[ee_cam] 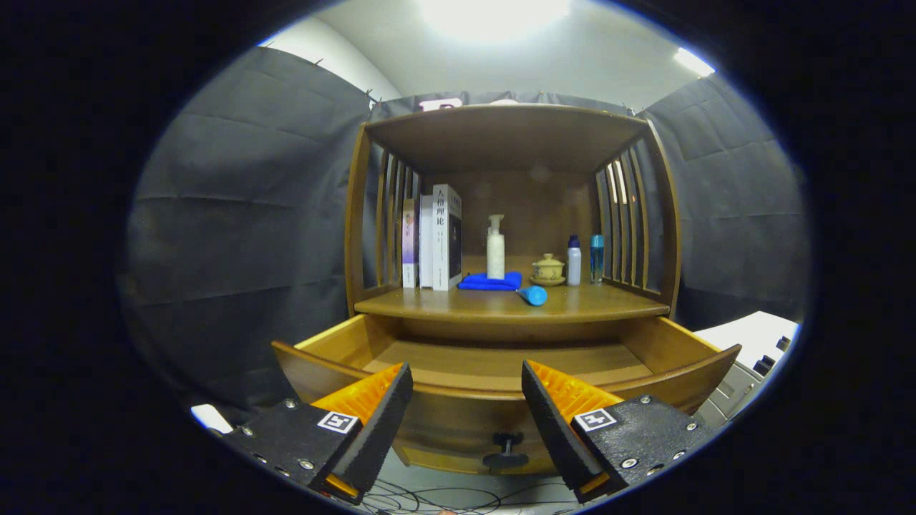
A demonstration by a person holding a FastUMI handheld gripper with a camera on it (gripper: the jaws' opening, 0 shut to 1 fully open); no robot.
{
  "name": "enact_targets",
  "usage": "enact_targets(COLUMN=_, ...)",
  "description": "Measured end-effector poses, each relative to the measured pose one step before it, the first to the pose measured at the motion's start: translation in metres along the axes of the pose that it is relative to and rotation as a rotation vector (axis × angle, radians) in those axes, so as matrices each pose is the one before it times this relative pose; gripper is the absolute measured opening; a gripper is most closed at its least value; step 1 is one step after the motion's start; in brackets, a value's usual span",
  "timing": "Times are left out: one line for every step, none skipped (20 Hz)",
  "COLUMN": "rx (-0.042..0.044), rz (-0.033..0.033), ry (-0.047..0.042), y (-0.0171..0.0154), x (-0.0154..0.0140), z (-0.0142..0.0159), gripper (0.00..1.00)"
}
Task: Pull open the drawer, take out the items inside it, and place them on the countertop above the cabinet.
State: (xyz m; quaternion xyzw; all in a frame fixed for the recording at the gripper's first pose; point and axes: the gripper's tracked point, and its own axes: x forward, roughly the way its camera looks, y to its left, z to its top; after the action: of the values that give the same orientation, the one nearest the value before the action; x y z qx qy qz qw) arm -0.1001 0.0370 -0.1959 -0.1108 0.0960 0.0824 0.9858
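Standing pulled out below the counter (444,306), the drawer (343,342) shows a bare wooden floor as far as its front wall lets one see; the near strip of that floor is hidden, so whether anything lies there cannot be told. The drawer's dark knob (507,449) hangs at the middle of its front, between the two fingers and below them.

On the counter, from the left edge: three books (433,239) stand upright against the slatted side. Next, toward the middle, a blue cloth (490,282) lies flat, with a white pump bottle (495,249) standing at its back, perhaps on it. Just ahead of the cloth's right end, a blue cylinder (533,295) lies on its side near the counter's front edge. Behind it, a small lidded cup (548,270) sits on a saucer. Toward the right edge stand a white bottle (574,262) with a dark cap and, just beside it, a clear blue bottle (597,259).

The gripper (466,397) hangs before the drawer front, fingers spread wide, holding nothing, touching nothing.
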Motion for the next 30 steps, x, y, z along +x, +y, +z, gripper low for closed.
enact_targets(rx=-0.01741, rz=0.00005, ry=-0.02322, y=-0.00023, x=-0.00132, z=0.00337, gripper=0.94)
enact_targets(rx=-0.0098, rz=-0.01201, ry=0.00182, y=-0.00235, x=0.00316, z=-0.00153, gripper=0.94)
enact_targets(rx=-0.00135, rz=-0.00594, ry=0.00485, y=0.00067, x=-0.00076, z=-0.00005, gripper=0.94)
enact_targets(rx=0.00323, rz=-0.00851, ry=-0.00751, y=0.00005, x=-0.00002, z=0.00139, gripper=0.94)
enact_targets(rx=0.0074, rz=-0.01637, ry=0.00041, y=-0.00253, x=-0.00272, z=-0.0015, gripper=0.94)
enact_targets(rx=0.00649, rz=-0.01563, ry=0.00037, y=-0.00208, x=-0.00146, z=-0.00077, gripper=0.94)
enact_targets(rx=0.00517, rz=-0.00914, ry=0.01104, y=-0.00261, x=-0.00418, z=-0.00421, gripper=0.94)
enact_targets(rx=0.00163, rz=-0.0025, ry=0.0093, y=-0.00076, x=-0.00247, z=-0.00437, gripper=0.94)
enact_targets(rx=-0.00145, rz=-0.00733, ry=0.00833, y=-0.00352, x=-0.00302, z=-0.00472, gripper=0.94)
enact_targets(rx=-0.002, rz=-0.00794, ry=0.00777, y=-0.00384, x=-0.00181, z=-0.00546, gripper=0.94)
enact_targets(rx=-0.0006, rz=-0.0065, ry=0.00838, y=-0.00362, x=-0.0018, z=-0.00563, gripper=0.94)
enact_targets(rx=-0.00114, rz=-0.00737, ry=0.00858, y=-0.0032, x=0.0007, z=-0.00509, gripper=0.94)
enact_targets(rx=-0.00193, rz=-0.00768, ry=0.00531, y=-0.00329, x=0.00163, z=-0.00294, gripper=0.94)
enact_targets(rx=-0.00256, rz=-0.00878, ry=0.0007, y=-0.00367, x=0.00237, z=-0.00205, gripper=0.94)
enact_targets(rx=-0.00333, rz=-0.00588, ry=-0.00111, y=-0.00158, x=0.00257, z=-0.00013, gripper=0.94)
enact_targets(rx=-0.0002, rz=-0.00576, ry=0.00126, y=-0.0016, x=0.00414, z=-0.00144, gripper=0.94)
enact_targets(rx=0.00628, rz=-0.01427, ry=0.01106, y=-0.00206, x=0.00536, z=-0.00224, gripper=0.94)
enact_targets(rx=0.00606, rz=-0.03909, ry=0.0044, y=-0.00747, x=0.00055, z=-0.00345, gripper=0.94)
enact_targets(rx=0.00872, rz=-0.00151, ry=-0.00417, y=0.00232, x=0.00028, z=-0.00017, gripper=0.94)
enact_targets(rx=0.00016, rz=0.00044, ry=0.00346, y=0.00348, x=0.00074, z=-0.00044, gripper=0.93)
enact_targets(rx=-0.00693, rz=0.00153, ry=-0.00024, y=0.00072, x=-0.00062, z=-0.00059, gripper=0.93)
enact_targets(rx=-0.00832, rz=0.00083, ry=-0.00388, y=-0.00116, x=0.00097, z=-0.00022, gripper=0.93)
enact_targets(rx=-0.00448, rz=-0.00017, ry=-0.0022, y=-0.00069, x=-0.00039, z=-0.00024, gripper=0.93)
enact_targets(rx=-0.0055, rz=-0.00019, ry=0.00001, y=-0.0004, x=-0.00016, z=-0.00057, gripper=0.93)
enact_targets(rx=-0.00603, rz=-0.00088, ry=-0.00059, y=-0.00073, x=-0.00001, z=0.00024, gripper=0.93)
enact_targets(rx=0.0033, rz=-0.00272, ry=0.00261, y=0.00033, x=0.00115, z=0.00049, gripper=0.93)
enact_targets(rx=0.00377, rz=0.00159, ry=0.00759, y=0.00022, x=0.00216, z=0.00044, gripper=0.93)
enact_targets(rx=-0.00214, rz=0.00299, ry=0.00275, y=0.00015, x=0.00204, z=0.00032, gripper=0.93)
enact_targets(rx=-0.00094, rz=0.00295, ry=0.00442, y=-0.00056, x=0.00297, z=0.00053, gripper=0.93)
enact_targets(rx=0.00661, rz=0.00326, ry=-0.0004, y=-0.00068, x=0.00463, z=0.00155, gripper=0.93)
